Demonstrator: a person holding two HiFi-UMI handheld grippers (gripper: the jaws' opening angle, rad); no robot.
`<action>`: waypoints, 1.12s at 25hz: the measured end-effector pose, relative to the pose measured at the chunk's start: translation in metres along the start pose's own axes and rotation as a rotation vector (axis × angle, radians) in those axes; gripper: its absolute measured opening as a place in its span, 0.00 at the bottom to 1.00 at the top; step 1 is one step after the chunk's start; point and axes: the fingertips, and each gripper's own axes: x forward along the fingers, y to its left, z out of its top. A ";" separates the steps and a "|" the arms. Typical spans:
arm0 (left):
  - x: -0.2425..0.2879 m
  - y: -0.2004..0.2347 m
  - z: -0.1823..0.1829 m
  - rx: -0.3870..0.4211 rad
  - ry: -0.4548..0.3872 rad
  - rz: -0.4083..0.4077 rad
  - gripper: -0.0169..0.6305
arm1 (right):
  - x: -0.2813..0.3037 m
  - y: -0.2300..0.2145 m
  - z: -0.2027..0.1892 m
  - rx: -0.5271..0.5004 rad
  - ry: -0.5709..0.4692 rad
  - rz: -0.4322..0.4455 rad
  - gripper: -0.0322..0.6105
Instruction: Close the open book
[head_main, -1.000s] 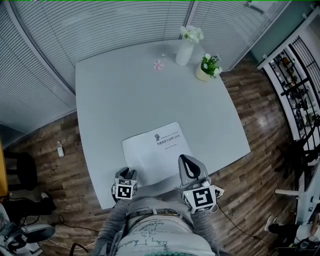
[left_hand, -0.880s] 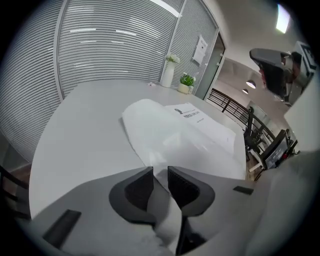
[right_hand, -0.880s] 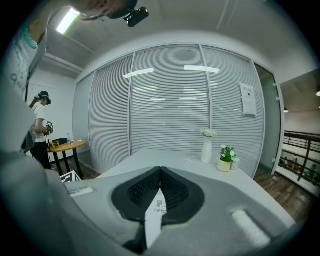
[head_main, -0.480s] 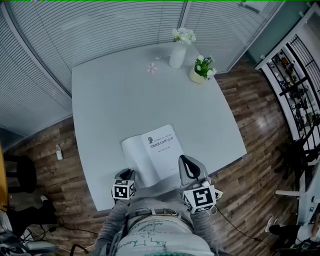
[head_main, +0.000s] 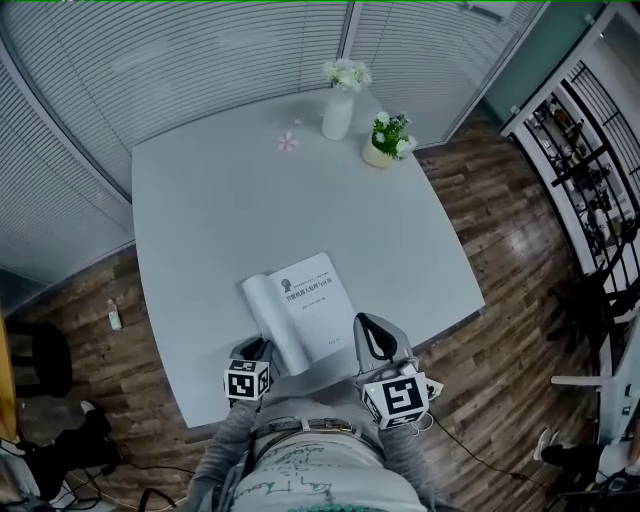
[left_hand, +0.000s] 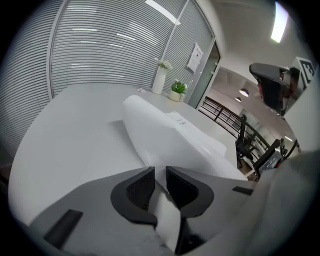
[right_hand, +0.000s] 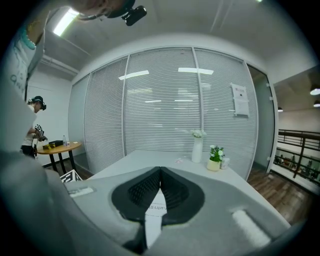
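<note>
The book (head_main: 318, 298) lies on the near part of the grey table (head_main: 200, 200), printed cover up, with its left leaf curled up and over toward the right. In the head view, my left gripper (head_main: 257, 348) sits at that leaf's near edge. My right gripper (head_main: 371, 328) hangs just beside the book's near right corner (idle, I judge, and handy for steadying the pages). The vase (head_main: 337, 112) and potted plant (head_main: 384, 140) stand well apart at the far edge.

The left gripper view shows what the head view cannot. My jaws stand narrow, nipped on the white leaf, which arches away from them toward the far right. I take it I hold the leaf this way so I can carry it across and fold the book shut.

The right gripper view shows those jaws pressed together at the tips with nothing pinched. Only the printed cover shows through the gap beneath them.
</note>
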 end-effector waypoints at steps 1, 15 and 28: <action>0.001 -0.003 0.002 0.002 -0.005 -0.003 0.13 | -0.001 -0.002 -0.001 0.004 0.001 -0.002 0.05; 0.016 -0.049 0.035 0.038 -0.101 -0.045 0.13 | -0.030 -0.028 -0.011 0.021 -0.005 -0.039 0.05; 0.033 -0.078 0.049 0.043 -0.104 -0.044 0.13 | -0.044 -0.066 -0.022 0.047 -0.001 -0.068 0.05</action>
